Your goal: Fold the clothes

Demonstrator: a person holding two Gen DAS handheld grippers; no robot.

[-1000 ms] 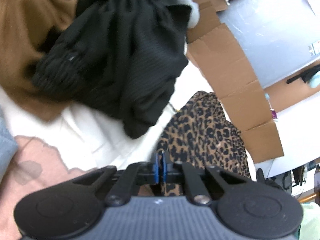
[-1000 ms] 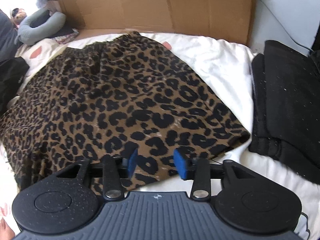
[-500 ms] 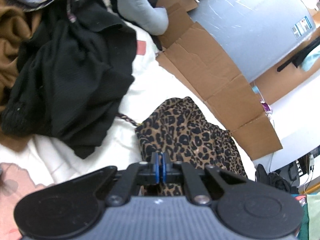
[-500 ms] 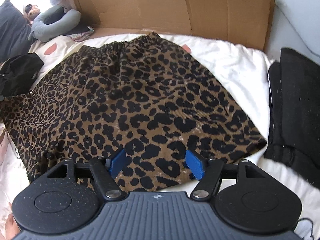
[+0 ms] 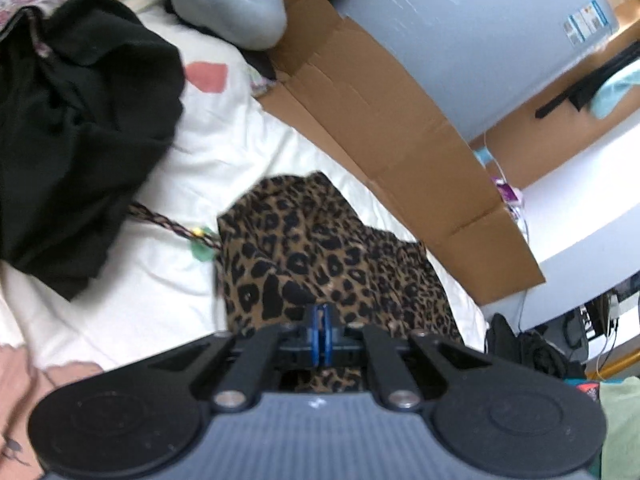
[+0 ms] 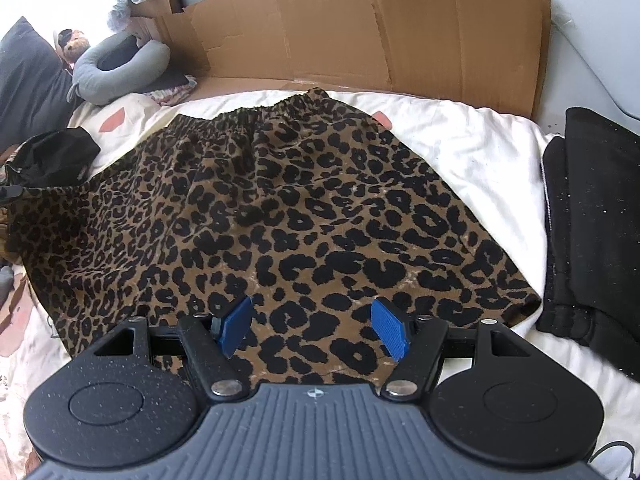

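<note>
Over by the bed's left side a heap of black clothes (image 5: 76, 128) lies rumpled on the white sheet (image 5: 168, 280), with a braided cord (image 5: 172, 224) running out from under it toward the leopard-print skirt (image 6: 280, 216). A grey neck pillow (image 6: 116, 68) sits up at the bed's far left corner, against the flattened cardboard (image 6: 360, 28) that stands along the far edge.

The left gripper (image 5: 321, 334) has its blue pads pressed tight together, and a corner of the skirt's fabric is pinched between them; seen from that side the cloth rises in a peak off the sheet toward the tool. From the right wrist view the skirt's left edge is pulled taut and drawn out toward the left, where a dark tip of the other tool shows at the picture's edge.

The skirt itself spreads across the middle of the bed, its gathered elastic waistband toward the cardboard at the far edge, its hem toward the near edge.

The right gripper (image 6: 314, 330) hangs over the hem on the near right part of the skirt, its blue pads (image 6: 236, 326) standing wide apart with only flat cloth below them, nothing gripped.

At the bed's right edge, just beside the skirt's right hem corner, lies a folded black garment (image 6: 592, 240), stacked flat.
</note>
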